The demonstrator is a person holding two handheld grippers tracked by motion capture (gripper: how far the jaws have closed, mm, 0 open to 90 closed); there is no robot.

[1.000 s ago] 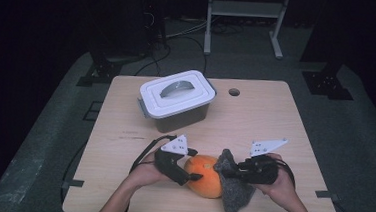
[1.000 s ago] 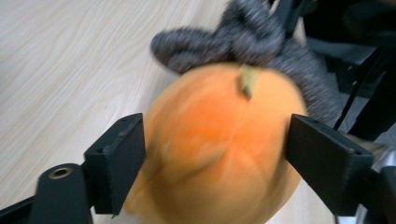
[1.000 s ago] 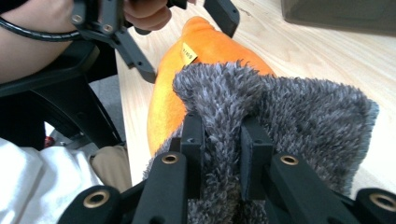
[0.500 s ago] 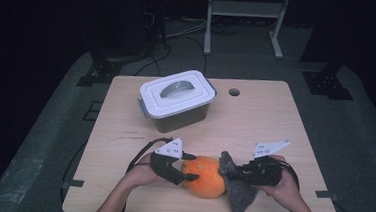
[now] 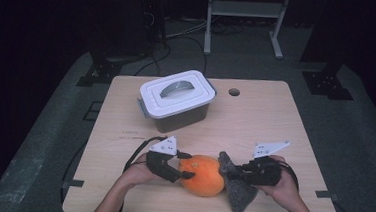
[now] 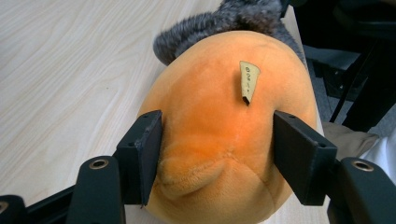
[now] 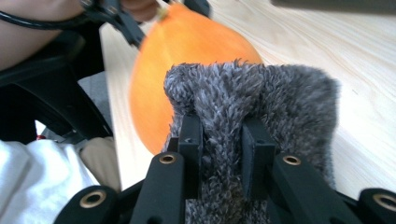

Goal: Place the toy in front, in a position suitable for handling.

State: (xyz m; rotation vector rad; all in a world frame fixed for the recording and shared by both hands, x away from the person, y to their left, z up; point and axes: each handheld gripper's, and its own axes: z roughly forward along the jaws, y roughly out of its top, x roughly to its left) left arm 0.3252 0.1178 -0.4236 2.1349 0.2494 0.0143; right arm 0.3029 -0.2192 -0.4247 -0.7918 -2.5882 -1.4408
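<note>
At the near edge of the worktop (image 5: 295,118), the left claw (image 5: 186,166) has just been closing around the orange plush toy (image 5: 202,175), its jaws now pressing into the toy's sides. Just right of the toy, touching it, the right claw (image 5: 235,173) is clenched on a grey furry cloth (image 5: 240,194). Beyond the toy, a lidded white box (image 5: 176,99) stands well apart.
</note>
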